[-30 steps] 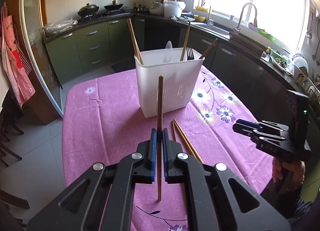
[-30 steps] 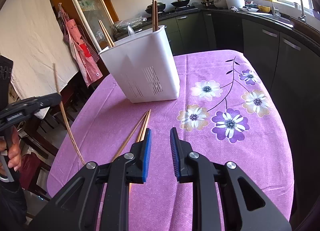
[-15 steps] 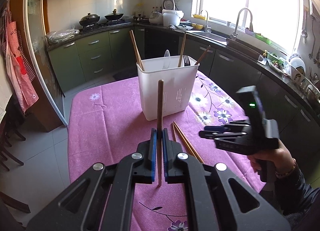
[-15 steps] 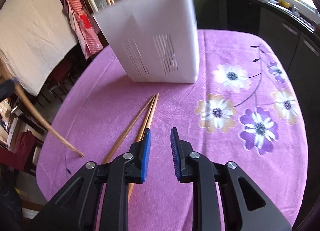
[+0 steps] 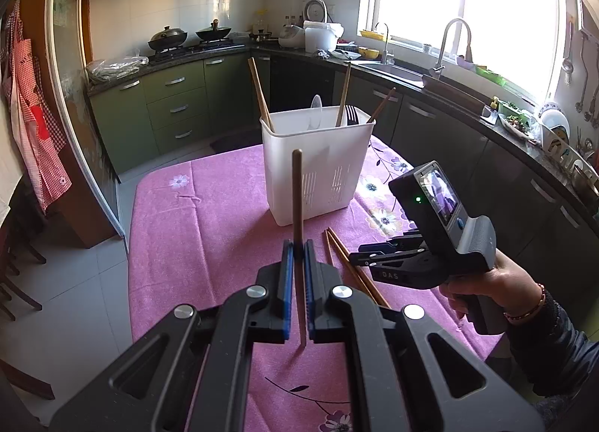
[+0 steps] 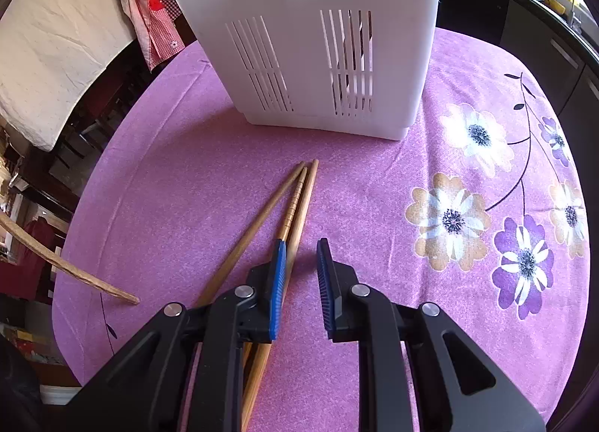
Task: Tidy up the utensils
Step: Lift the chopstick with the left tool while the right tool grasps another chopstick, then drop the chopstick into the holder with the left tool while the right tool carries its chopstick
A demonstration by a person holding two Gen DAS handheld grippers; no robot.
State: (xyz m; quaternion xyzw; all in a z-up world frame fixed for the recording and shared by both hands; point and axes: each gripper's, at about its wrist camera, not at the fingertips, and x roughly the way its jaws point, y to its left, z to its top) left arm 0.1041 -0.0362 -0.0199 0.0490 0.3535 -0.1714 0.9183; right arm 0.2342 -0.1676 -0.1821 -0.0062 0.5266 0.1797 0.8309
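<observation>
- Left wrist view, lower centre: our left gripper is pinching a single dark wooden chopstick between its blue pads; the stick stands roughly upright in frame, top end against the caddy wall behind it, lower tip showing below the pads over the cloth.
- Same stick enters the right wrist view at the left edge, slanting down to a tip just above the tablecloth.
- Right wrist view, lower centre: our right gripper has its jaws spread a little, having just narrowed slightly, and they pinch nothing.
- Three loose chopsticks lie on the pink floral tablecloth in a narrow fan. The rightmost one runs up through the gap between the pads, close to the left pad; whether it touches, we cannot tell. The other two pass under the left finger.
- In the left wrist view we see the right gripper at right of centre, held by a hand, tips over that same chopstick bundle.
- Further back, mid-frame: white slotted utensil caddy stands on the cloth, just beyond the loose sticks' far ends.
- Caddy contents: chopsticks leaning at left and right, a white spoon, a fork.
- Background: green kitchen cabinets, two woks on the stove.
</observation>
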